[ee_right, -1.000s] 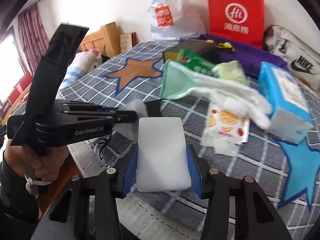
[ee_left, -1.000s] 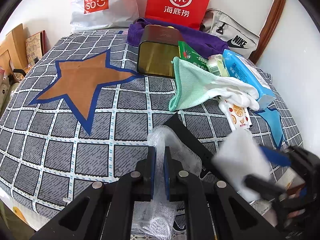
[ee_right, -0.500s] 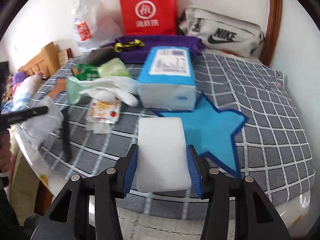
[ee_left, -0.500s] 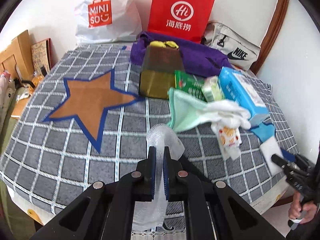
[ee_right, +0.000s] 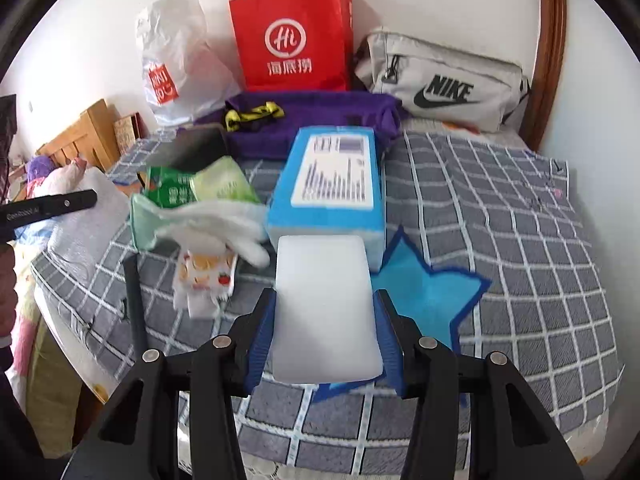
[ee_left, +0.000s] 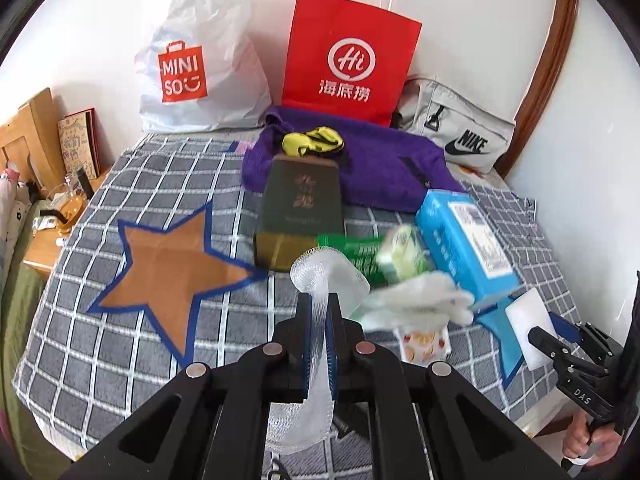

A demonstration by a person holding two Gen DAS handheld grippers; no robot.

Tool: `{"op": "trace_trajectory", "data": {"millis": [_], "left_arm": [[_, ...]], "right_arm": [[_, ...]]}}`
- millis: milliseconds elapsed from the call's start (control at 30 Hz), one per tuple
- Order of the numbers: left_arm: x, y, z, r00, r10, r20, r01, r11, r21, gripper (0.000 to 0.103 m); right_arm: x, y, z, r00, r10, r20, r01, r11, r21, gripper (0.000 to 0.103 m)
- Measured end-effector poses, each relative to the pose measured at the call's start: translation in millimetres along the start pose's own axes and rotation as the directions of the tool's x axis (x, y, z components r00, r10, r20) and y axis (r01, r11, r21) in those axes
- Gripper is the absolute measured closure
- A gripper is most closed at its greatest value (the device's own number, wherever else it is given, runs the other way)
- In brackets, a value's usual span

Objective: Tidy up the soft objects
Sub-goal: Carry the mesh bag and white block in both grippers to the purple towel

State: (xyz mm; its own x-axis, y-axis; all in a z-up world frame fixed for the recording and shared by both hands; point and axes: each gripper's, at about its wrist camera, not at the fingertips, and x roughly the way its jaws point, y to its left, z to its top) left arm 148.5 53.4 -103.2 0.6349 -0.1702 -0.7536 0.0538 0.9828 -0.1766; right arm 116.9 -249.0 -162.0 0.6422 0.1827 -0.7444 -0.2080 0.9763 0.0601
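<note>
Left hand-held gripper [ee_left: 318,334] pinches thin white mesh foam sleeve [ee_left: 320,320] above the bed [ee_left: 132,196]; limp tail may snag. Right hand-held gripper [ee_right: 325,330] clamps white sponge block [ee_right: 325,308], seemingly lightly; could slip.

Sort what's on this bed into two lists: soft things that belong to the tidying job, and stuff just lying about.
Job:
- white mesh strip, clamped in left tongs
- white sponge block, held in right tongs
- white gloves
- mint cloth
- purple towel

Lying about:
- red paper bag
- Miniso bag
- Nike pouch
- blue tissue pack
- dark box
</note>
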Motion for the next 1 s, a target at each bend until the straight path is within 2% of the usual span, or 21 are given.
{"op": "trace_trajectory", "data": {"millis": [267, 567, 800, 1000], "left_arm": [[6, -4, 48, 0.999, -0.016, 0.034, 0.016, 1.0, 0.003, 0.096], [25, -6, 97, 0.998, -0.013, 0.06, 0.012, 1.0, 0.01, 0.096], [53, -2, 130, 0.999, -0.032, 0.039, 0.031, 1.0, 0.003, 0.096], [71, 1, 160, 0.998, -0.041, 0.05, 0.042, 0.999, -0.014, 0.096]], "right_arm": [[-6, -7, 58, 0.997, -0.006, 0.077, 0.004, 1.0, 0.023, 0.055], [19, -29, 130, 0.996, -0.039, 0.079, 0.034, 0.998, 0.059, 0.055], [43, -39, 167, 0.996, -0.029, 0.089, 0.023, 0.997, 0.068, 0.055], [62, -40, 196, 0.992, -0.037, 0.122, 0.031, 0.998, 0.047, 0.055]]}}
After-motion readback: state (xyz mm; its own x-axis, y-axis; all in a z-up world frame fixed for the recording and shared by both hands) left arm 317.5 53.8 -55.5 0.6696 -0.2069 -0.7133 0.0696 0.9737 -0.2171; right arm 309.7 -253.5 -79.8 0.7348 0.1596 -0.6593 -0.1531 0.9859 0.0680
